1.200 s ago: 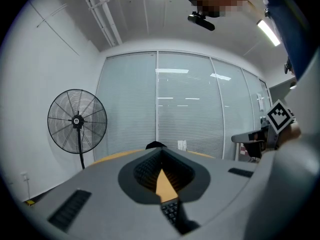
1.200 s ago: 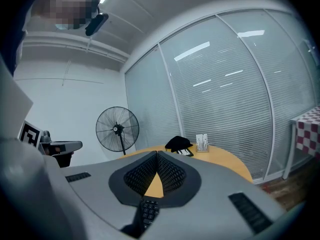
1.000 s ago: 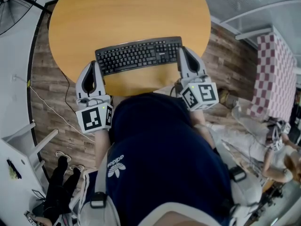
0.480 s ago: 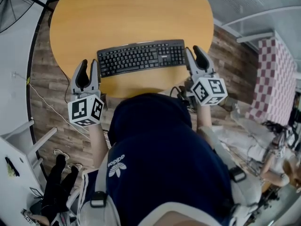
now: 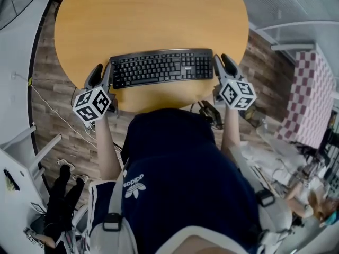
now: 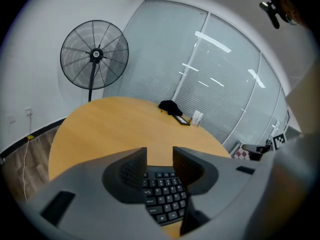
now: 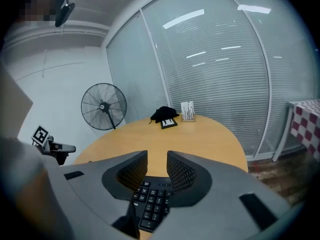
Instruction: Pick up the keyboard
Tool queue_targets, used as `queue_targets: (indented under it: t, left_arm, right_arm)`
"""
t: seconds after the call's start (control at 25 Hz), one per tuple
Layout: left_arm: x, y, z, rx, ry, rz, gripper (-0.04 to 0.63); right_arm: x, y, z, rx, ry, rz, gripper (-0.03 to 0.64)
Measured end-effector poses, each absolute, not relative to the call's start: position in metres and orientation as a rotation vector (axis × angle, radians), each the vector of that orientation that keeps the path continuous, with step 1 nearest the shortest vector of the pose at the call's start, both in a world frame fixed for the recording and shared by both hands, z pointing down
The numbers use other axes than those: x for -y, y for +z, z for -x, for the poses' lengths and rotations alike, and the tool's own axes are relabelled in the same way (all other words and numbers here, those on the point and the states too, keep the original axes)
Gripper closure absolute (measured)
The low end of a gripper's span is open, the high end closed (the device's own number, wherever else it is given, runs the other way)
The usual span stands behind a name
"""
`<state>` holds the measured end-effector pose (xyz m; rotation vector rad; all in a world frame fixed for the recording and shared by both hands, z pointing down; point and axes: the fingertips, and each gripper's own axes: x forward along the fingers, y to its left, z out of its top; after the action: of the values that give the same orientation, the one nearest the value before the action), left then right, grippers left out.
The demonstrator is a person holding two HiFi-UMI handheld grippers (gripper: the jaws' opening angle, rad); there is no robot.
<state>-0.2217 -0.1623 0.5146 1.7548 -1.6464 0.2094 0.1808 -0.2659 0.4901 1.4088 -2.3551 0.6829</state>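
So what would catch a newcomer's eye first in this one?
A black keyboard lies at the near edge of the round wooden table, flanked by the left claw and right claw at its two ends. Both claws' jaws are opening, with the keyboard's keys showing through the gaps, not gripped.

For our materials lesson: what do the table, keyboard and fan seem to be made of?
Table: probably wood-look laminate, smooth, even honey colour. Keyboard: matte black plastic, moulded keys. Fan: likely metal, thin dark wire cage.
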Motion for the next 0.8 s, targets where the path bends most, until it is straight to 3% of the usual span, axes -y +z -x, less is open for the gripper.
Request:
queue_targets:
  t: [0.4,0.8]
  left_arm:
    - [0.180,0.597,0.232,1.512,0.296,-1.568,0.422]
    - [0.180,0.624,0.227,1.455,0.336,-1.495,0.417]
  right_arm:
    - [0.290,0.572,-0.193,2.158,0.829,-1.352,0.500]
    - [0.300,0.621,-0.201,2.033,0.946,-1.313,0.490]
